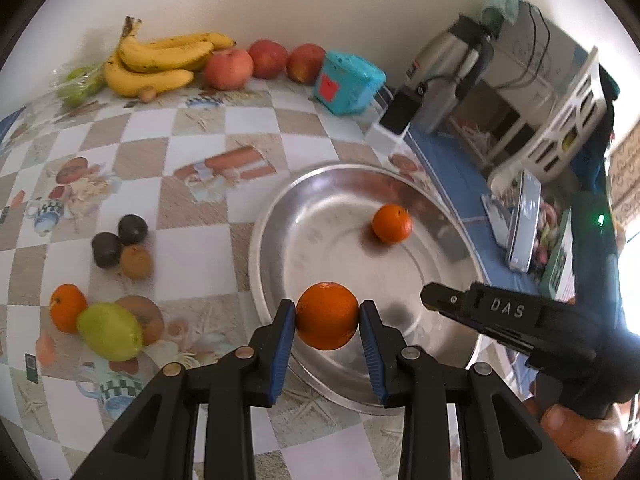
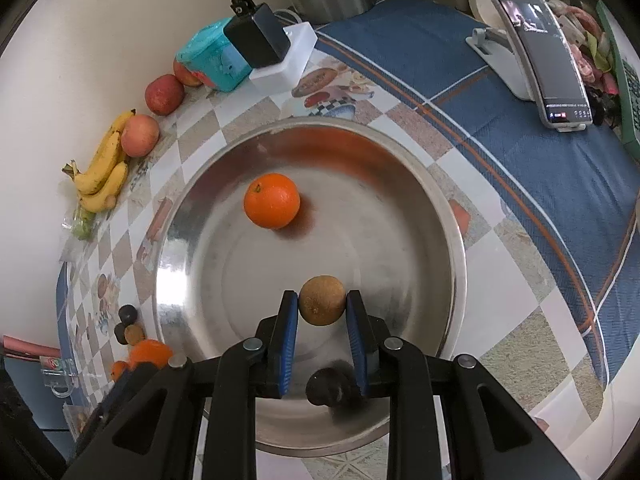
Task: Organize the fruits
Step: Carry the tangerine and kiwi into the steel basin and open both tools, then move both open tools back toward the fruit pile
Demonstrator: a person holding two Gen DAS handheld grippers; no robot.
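Observation:
My left gripper is shut on an orange held over the near rim of a steel bowl. A second orange lies inside the bowl, also in the right wrist view. My right gripper is shut on a brown kiwi above the bowl; its dark reflection shows below. The right gripper body appears at the right of the left wrist view.
On the checkered tablecloth lie two dark fruits, a kiwi, a small orange, a green mango and another kiwi. Bananas and apples line the wall. A teal box, charger and phone stand behind.

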